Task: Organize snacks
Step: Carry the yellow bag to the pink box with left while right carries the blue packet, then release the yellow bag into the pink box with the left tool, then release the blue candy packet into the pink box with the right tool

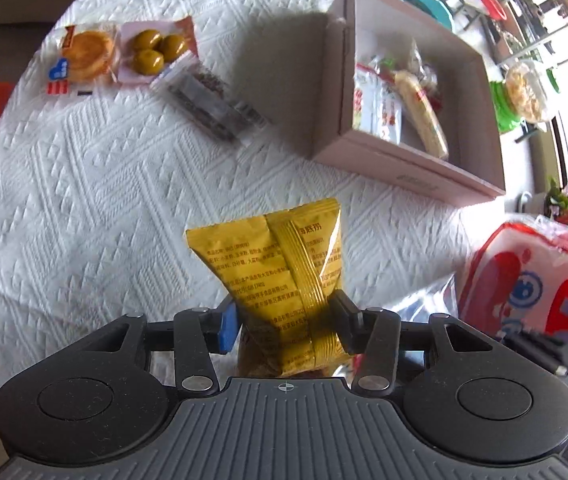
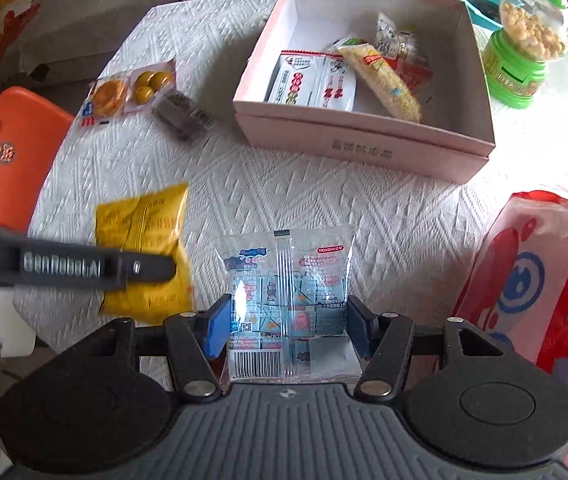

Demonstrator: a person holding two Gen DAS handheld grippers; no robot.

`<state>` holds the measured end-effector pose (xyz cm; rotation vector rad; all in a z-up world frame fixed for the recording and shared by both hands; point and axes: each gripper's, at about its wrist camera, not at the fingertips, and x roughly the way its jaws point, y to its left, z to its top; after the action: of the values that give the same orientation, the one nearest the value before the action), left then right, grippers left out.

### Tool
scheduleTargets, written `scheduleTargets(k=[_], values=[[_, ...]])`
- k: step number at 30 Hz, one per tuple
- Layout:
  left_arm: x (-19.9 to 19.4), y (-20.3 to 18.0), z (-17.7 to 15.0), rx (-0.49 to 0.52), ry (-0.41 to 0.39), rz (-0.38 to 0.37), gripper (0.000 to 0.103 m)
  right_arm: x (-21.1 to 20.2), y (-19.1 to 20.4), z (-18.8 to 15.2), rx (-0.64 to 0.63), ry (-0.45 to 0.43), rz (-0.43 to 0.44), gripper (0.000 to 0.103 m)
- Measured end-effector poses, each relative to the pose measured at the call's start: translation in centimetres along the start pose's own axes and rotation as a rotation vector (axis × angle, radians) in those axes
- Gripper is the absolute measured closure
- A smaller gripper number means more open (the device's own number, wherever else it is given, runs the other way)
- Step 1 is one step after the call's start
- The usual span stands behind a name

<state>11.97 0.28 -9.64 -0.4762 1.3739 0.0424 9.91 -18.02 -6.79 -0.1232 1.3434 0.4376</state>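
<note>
My left gripper (image 1: pixel 284 322) is shut on a yellow snack packet (image 1: pixel 284 264), held above the white tablecloth; the packet also shows in the right wrist view (image 2: pixel 144 248) with the left gripper's finger (image 2: pixel 84 268) across it. My right gripper (image 2: pixel 286 326) is shut on a clear packet with blue printed sweets (image 2: pixel 286 280). A pink box (image 1: pixel 412 160) (image 2: pixel 364 140) sits ahead, holding several snack packets. Three loose snacks lie at the far left: a round cake packet (image 1: pixel 84 56), an olive-coloured sweets packet (image 1: pixel 156 50) and a dark bar packet (image 1: pixel 216 104).
A red and white plastic bag (image 1: pixel 532 280) (image 2: pixel 544 292) lies at the right. A green candy dispenser (image 2: pixel 524 56) stands right of the box. An orange chair (image 2: pixel 12 152) is at the table's left edge.
</note>
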Motion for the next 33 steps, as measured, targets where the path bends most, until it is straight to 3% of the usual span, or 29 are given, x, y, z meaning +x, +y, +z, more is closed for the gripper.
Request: scheduleTargets(k=[5,9,11,14,17,23,27,30,33], values=[[-0.9,-6.0,4.7,0.065,-0.067,-0.050,0.050,-0.6,-0.5,-1.2,-0.097,0.001,0.065,0.044],[0.8,-10.7,10.6,0.174,-0.113,-0.062,0.049,-1.1,-1.0,-0.8,-0.125,-0.006,0.107,0.044],[3.4,-11.5,13.4,0.187,-0.108,-0.033,0.050,-1.3,-1.3,-0.4,-0.138,-0.014,0.115,0.044],[5.7,-11.8,14.7,0.181,-0.128,0.086,0.052,-1.4,-1.7,0.3,-0.150,-0.021,0.107,0.044],[4.1,-11.8,14.1,0.180,-0.200,0.040,0.051,-1.6,-2.6,1.0,-0.150,-0.036,0.096,0.044],[0.5,-10.2,13.6,0.227,-0.282,0.164,0.051,-2.1,-3.7,3.1,-0.098,-0.058,0.057,0.044],[-1.4,-6.7,13.3,0.176,-0.319,0.215,0.052,-4.6,-3.2,6.5,-0.075,-0.196,0.016,0.044],[-1.5,-3.5,13.2,0.112,-0.290,0.213,0.052,-5.4,-3.1,9.8,-0.042,-0.296,-0.040,0.044],[-1.1,-0.6,12.6,0.071,-0.255,0.194,0.052,-5.4,-4.2,13.4,0.044,-0.367,-0.017,0.039]])
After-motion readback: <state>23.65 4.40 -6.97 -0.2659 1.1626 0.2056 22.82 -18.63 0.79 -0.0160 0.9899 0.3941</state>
